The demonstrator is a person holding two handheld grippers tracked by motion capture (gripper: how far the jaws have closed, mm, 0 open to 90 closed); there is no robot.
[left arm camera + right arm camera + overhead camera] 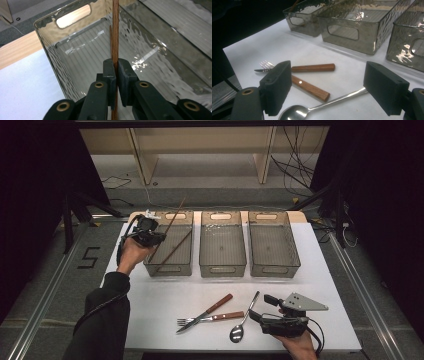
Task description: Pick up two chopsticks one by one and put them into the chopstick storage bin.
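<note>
The left gripper (pixel 115 68) has its fingers (pixel 109 72) pressed tight on a wooden chopstick (pixel 115 30), held over the left bin (pixel 186 265). The top of this stick is cut off in the left gripper view, and its lower end is hidden behind the fingers. A second chopstick (pixel 175 250) lies slanted inside the same bin. The right gripper (pixel 329 90) has its fingers wide apart and holds nothing; it hangs just above the spoon (pixel 322 106), beside the knife (pixel 310 88) and the fork (pixel 312 67). The worktop (pixel 165 295) is white. Behind it the room is dark, with cables on the floor.
</note>
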